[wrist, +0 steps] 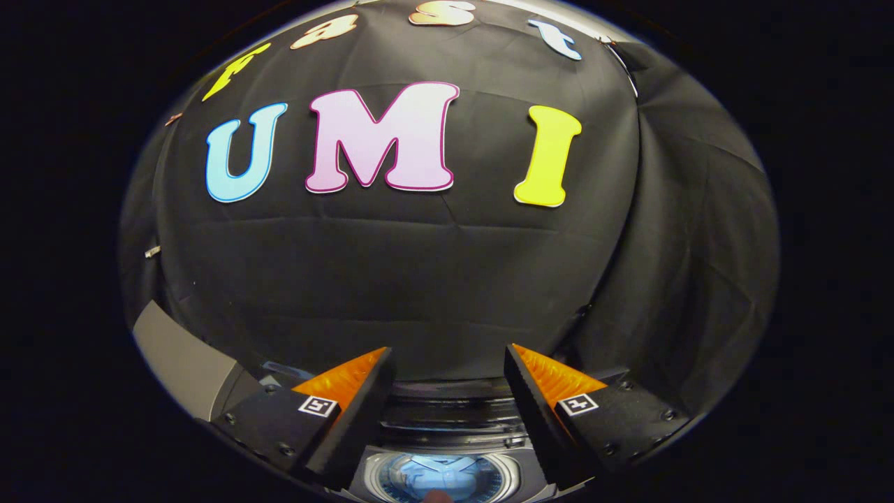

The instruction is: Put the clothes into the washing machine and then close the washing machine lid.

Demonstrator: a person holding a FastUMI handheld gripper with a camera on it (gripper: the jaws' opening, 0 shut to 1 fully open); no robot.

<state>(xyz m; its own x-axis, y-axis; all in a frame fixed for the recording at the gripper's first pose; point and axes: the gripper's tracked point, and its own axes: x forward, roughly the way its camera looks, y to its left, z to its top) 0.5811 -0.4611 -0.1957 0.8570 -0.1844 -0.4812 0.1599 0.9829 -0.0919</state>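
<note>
Right now the gripper (447,391) hangs above the washing machine (447,426) with its fingers spread wide and nothing between them, pointed mostly at the booth's black wall. Below and between the fingers sits the round opening of the machine's drum (441,478), with something pale blue showing in it that may be clothes, though I cannot tell whether I see it through a shut lid or an open one. If that is the laundry, loading looks done and only the lid may remain.
</note>
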